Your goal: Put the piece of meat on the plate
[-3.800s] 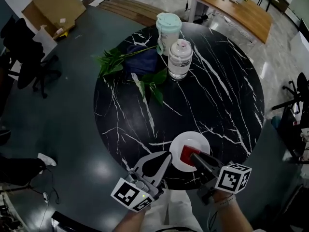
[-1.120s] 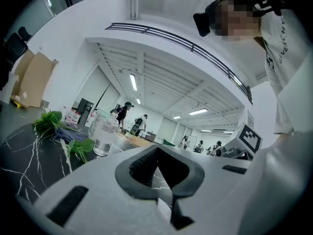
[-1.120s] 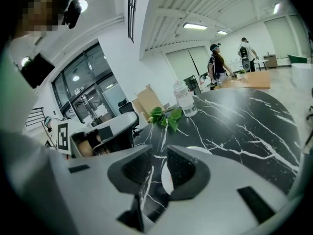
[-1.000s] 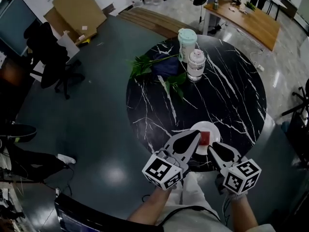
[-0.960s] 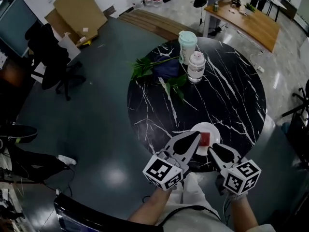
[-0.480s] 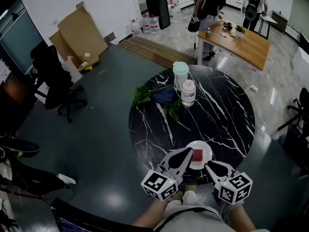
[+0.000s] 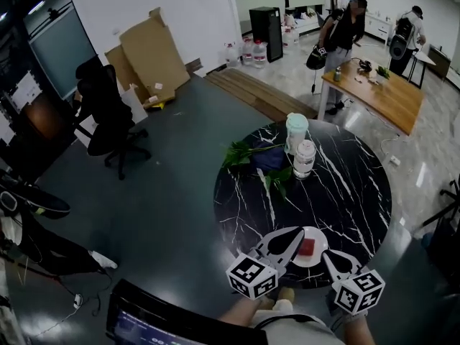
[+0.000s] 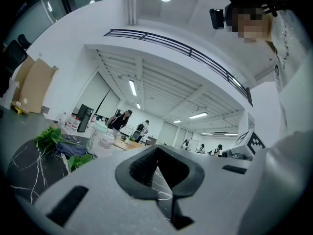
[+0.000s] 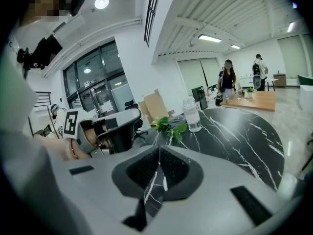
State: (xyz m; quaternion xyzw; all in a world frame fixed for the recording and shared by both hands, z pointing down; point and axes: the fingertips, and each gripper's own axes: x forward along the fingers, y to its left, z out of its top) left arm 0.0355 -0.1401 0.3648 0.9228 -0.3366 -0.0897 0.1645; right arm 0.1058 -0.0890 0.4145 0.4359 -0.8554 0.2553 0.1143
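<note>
Right gripper (image 7: 327, 254): seen earlier with its tips at the piece of meat (image 7: 307, 248) on the plate (image 7: 320, 238). It has since been drawn back toward the near edge of the table (image 7: 345, 200) and lifted. Its jaws were spread a second ago and are now closing, with nothing between them. The meat is left lying free on the plate. Left gripper (image 7: 297, 233): lifted alongside. Head view: raised and drawn back, so the table is seen smaller and more of the room is taken in.
</note>
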